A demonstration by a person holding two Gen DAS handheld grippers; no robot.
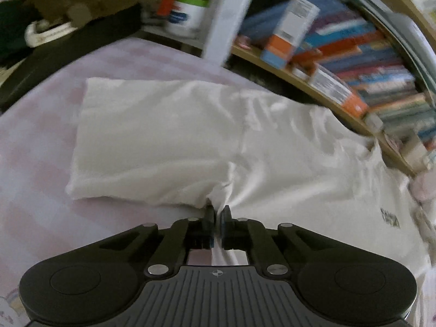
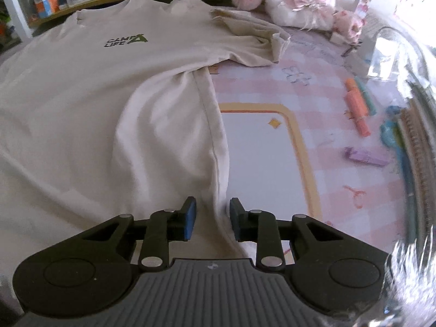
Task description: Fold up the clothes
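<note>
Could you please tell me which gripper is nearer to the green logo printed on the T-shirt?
Hard to call. The left gripper, shut on the T-shirt, has the logo off to its right; the right gripper straddles the side seam, logo far ahead.

Crowded bookshelf (image 1: 340, 62) behind pink checked bedspread (image 2: 340, 163)

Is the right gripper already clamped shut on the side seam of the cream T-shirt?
No, the right gripper has open jaws straddling the cream T-shirt seam.

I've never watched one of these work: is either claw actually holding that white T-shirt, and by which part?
The left gripper is shut on the T-shirt, pinching a bunched fold at its near edge. The right gripper is open around the side seam, gripping nothing.
</note>
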